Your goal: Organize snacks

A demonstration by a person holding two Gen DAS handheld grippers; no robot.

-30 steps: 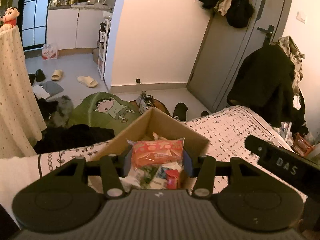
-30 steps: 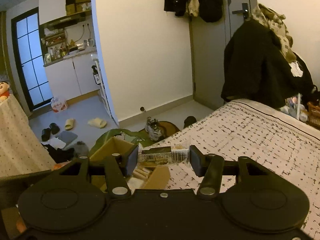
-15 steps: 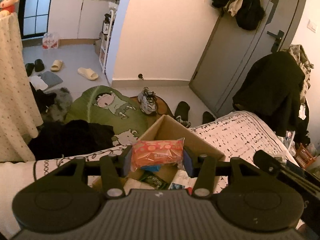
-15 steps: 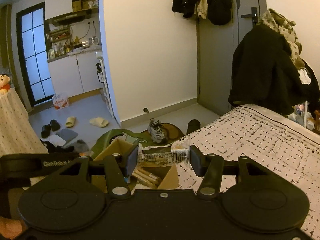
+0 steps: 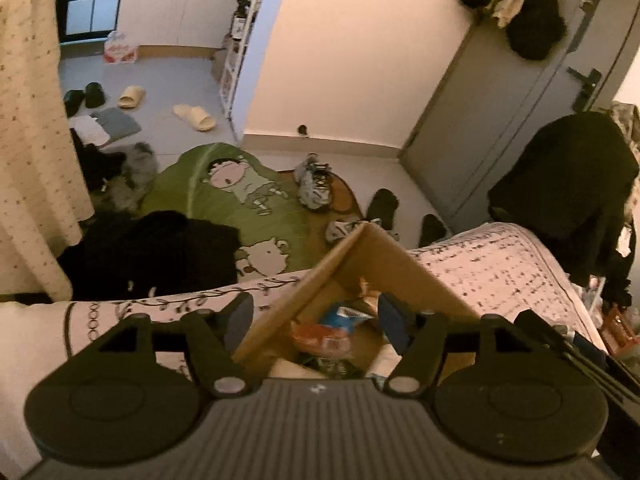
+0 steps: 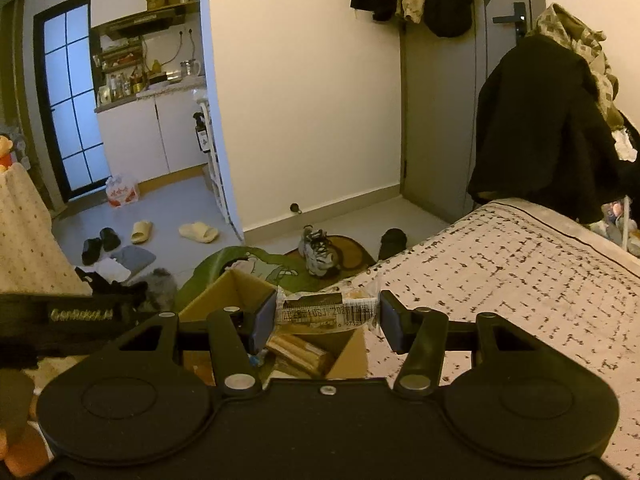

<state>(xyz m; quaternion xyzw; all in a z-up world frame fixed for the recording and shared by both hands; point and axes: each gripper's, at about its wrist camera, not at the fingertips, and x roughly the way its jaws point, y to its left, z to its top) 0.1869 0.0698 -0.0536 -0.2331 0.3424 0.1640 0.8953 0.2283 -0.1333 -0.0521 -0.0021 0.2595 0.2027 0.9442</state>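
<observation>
My left gripper [image 5: 314, 320] was opening over the cardboard box [image 5: 400, 264], nothing between its pads; the orange packet [image 5: 320, 338] lay inside among other snacks. My right gripper [image 6: 326, 320] clamped a wrapped bar [image 6: 328, 310] endwise above the box [image 6: 224, 292], its opening at about six o'clock from the bar. I judged it best to lower the bar past the rim before releasing, with the left drawn clear.
</observation>
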